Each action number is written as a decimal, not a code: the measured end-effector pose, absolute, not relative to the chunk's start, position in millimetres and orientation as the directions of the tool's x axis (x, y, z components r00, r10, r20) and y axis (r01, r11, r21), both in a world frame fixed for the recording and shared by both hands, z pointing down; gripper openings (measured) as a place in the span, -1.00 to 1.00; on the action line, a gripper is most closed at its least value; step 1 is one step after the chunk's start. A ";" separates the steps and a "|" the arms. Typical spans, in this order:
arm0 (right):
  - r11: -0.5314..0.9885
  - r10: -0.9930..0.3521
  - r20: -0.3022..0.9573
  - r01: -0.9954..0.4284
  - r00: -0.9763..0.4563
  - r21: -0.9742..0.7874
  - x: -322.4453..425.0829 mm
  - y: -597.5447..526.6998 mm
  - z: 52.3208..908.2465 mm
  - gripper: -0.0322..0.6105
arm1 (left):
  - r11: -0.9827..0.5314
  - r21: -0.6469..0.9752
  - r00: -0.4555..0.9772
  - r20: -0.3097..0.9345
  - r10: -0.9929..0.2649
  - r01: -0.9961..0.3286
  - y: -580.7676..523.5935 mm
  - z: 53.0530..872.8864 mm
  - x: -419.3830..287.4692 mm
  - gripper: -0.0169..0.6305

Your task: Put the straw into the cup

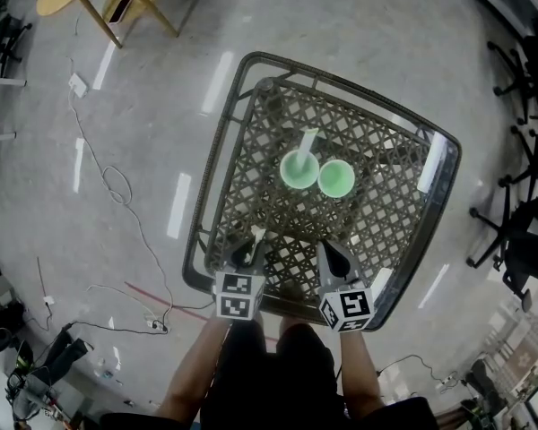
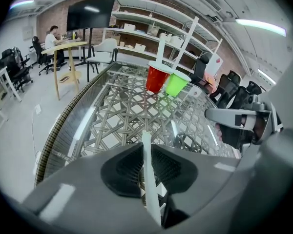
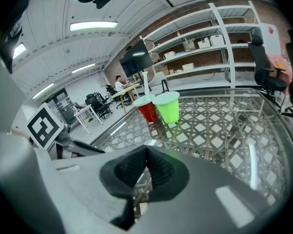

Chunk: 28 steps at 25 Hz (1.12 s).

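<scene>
The left gripper [image 2: 145, 151] pinches the thin straw [image 2: 149, 191], the right gripper [image 3: 146, 151] is closed empty; the smooth straw may slip before the cup [image 2: 176, 84] at 12 o'clock.

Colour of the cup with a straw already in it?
Red plastic cup; clearest in the left gripper view.

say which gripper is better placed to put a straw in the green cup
Left: the left gripper is closed on a straw, facing the green cup; the right gripper is shut and empty.
</scene>
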State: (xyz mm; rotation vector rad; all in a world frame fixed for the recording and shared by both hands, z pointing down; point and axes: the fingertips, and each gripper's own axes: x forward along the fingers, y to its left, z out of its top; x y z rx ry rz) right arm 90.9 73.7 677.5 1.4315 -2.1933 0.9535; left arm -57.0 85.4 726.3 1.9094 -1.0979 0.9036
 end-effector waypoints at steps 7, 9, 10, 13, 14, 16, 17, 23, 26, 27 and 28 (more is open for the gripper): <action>0.268 -0.676 0.602 -0.903 -0.425 -0.337 93.7 69.7 667.3 -0.89 | -0.362 0.252 0.399 0.811 -0.427 -0.898 74.9 706.4 -53.2 -0.77; 0.270 -0.682 0.596 -0.903 -0.424 -0.334 94.6 68.2 663.4 -0.89 | -0.360 0.256 0.406 0.799 -0.444 -0.897 72.2 700.2 -51.8 -0.77; 0.270 -0.684 0.594 -0.904 -0.423 -0.332 95.0 67.6 661.2 -0.89 | -0.360 0.256 0.408 0.793 -0.452 -0.897 70.6 696.7 -51.2 -0.78; 0.276 -0.694 0.583 -0.904 -0.422 -0.326 95.7 65.9 651.6 -0.89 | -0.367 0.255 0.417 0.773 -0.478 -0.894 66.4 683.4 -49.2 -0.78; 0.278 -0.697 0.580 -0.904 -0.422 -0.324 96.0 65.5 647.7 -0.89 | -0.371 0.255 0.421 0.764 -0.488 -0.893 65.0 678.0 -48.3 -0.78; 0.280 -0.706 0.571 -0.906 -0.419 -0.319 96.7 64.2 639.6 -0.89 | -0.381 0.255 0.432 0.744 -0.509 -0.888 61.7 666.6 -46.4 -0.78; 0.280 -0.711 0.566 -0.906 -0.417 -0.317 96.9 63.2 635.0 -0.89 | -0.386 0.254 0.437 0.736 -0.517 -0.887 60.0 660.7 -45.8 -0.78; 0.289 -0.741 0.533 -0.911 -0.408 -0.296 97.7 58.2 601.5 -0.89 | -0.412 0.244 0.459 0.674 -0.578 -0.878 47.9 614.0 -41.9 -0.78; 0.297 -0.756 0.514 -0.913 -0.405 -0.281 98.9 55.0 584.7 -0.89 | -0.426 0.241 0.474 0.634 -0.611 -0.872 41.1 589.2 -38.5 -0.78; 0.299 -0.763 0.505 -0.914 -0.402 -0.275 99.6 52.4 579.3 -0.89 | -0.430 0.242 0.480 0.618 -0.623 -0.870 37.5 581.5 -37.1 -0.78; 0.300 -0.771 0.497 -0.915 -0.399 -0.270 100.5 49.5 574.3 -0.89 | -0.434 0.245 0.487 0.601 -0.633 -0.867 33.9 574.4 -35.8 -0.78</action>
